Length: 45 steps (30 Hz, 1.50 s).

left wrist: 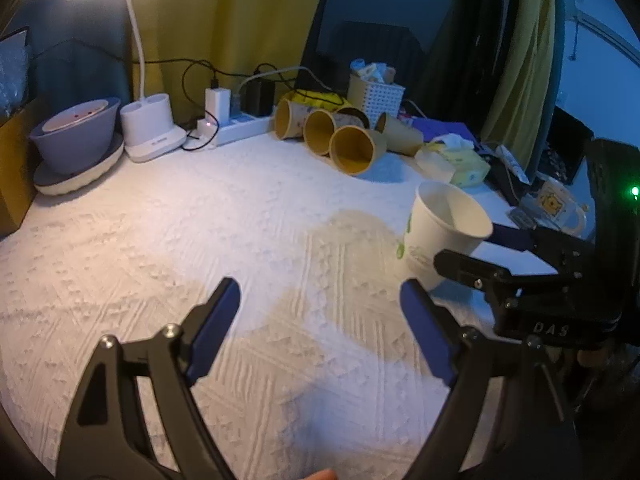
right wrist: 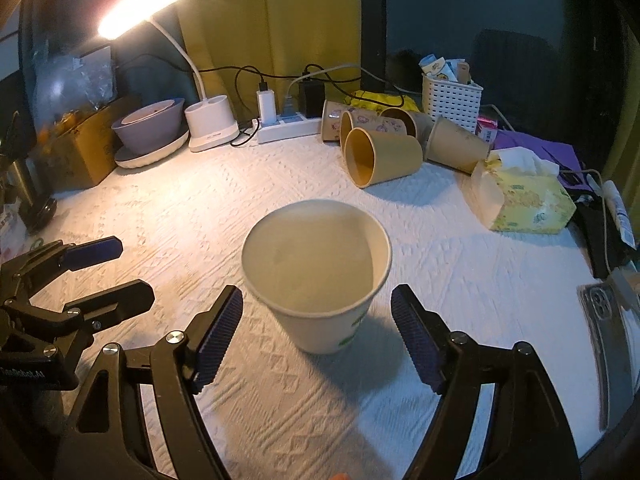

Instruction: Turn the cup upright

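Note:
A white paper cup (right wrist: 320, 280) with green print stands upright, mouth up, on the white textured cloth (right wrist: 200, 208). My right gripper (right wrist: 316, 320) is open, its blue pads on either side of the cup and apart from it. In the left wrist view the same cup (left wrist: 444, 228) stands at the right, with the right gripper (left wrist: 476, 254) around it. My left gripper (left wrist: 320, 312) is open and empty, left of the cup above the cloth; it also shows in the right wrist view (right wrist: 124, 272) at the left edge.
Several brown paper cups (right wrist: 380, 156) lie on their sides at the back. Beside them are a tissue box (right wrist: 520, 196), a white basket (right wrist: 452, 96), a power strip (right wrist: 288, 126), a lamp base (right wrist: 210, 124) and a grey bowl (right wrist: 148, 124). A phone (right wrist: 612, 344) lies at the right edge.

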Each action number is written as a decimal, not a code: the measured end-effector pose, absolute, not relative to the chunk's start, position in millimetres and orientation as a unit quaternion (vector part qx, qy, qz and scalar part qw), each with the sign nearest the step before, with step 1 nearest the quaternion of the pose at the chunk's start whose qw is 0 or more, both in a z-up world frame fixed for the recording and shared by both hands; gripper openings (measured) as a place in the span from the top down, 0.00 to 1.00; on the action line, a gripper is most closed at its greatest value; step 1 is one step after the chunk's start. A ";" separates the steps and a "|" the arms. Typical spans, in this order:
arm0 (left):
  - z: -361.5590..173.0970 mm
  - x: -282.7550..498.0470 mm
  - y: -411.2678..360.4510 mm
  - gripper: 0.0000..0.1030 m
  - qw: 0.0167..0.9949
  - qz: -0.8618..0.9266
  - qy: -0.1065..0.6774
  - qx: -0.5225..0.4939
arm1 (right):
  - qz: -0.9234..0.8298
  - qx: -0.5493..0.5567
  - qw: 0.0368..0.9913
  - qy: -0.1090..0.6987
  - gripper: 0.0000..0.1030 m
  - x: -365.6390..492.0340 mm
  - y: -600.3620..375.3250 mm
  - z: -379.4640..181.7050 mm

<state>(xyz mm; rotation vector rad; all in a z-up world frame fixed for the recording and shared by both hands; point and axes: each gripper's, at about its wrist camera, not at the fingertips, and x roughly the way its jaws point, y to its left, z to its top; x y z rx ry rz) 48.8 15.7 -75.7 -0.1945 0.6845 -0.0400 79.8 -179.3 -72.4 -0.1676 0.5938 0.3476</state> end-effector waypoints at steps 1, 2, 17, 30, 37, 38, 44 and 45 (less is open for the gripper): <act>-74.4 46.7 15.3 0.19 0.938 -0.019 0.333 -0.094 | 0.170 -0.083 0.938 0.290 0.23 76.9 -179.5 -72.2; -73.7 45.2 15.1 0.19 0.938 -0.018 0.332 -0.094 | 0.169 -0.083 0.938 0.289 0.23 74.5 -179.5 -72.2; -52.3 17.7 6.4 0.07 0.951 -0.013 0.297 -0.081 | 0.172 -0.088 0.945 0.265 0.23 38.7 -179.2 -57.9; -27.6 -10.0 0.9 0.07 0.964 -0.007 0.256 -0.069 | 0.169 -0.093 0.954 0.229 0.23 7.6 -182.3 -36.4; -11.4 -23.3 -2.0 0.07 0.973 -0.007 0.223 -0.061 | 0.165 -0.095 0.960 0.206 0.23 -7.3 -185.7 -23.1; -9.3 -24.8 -3.3 0.07 0.974 -0.008 0.219 -0.059 | 0.165 -0.095 0.960 0.203 0.23 -9.2 -186.2 -21.4; 3.3 -32.6 -8.8 0.07 0.979 -0.011 0.195 -0.053 | 0.163 -0.098 0.964 0.186 0.23 -19.6 -187.5 -10.8; 5.4 -34.2 -9.3 0.07 0.980 -0.010 0.191 -0.052 | 0.162 -0.098 0.965 0.183 0.23 -21.6 -187.9 -8.8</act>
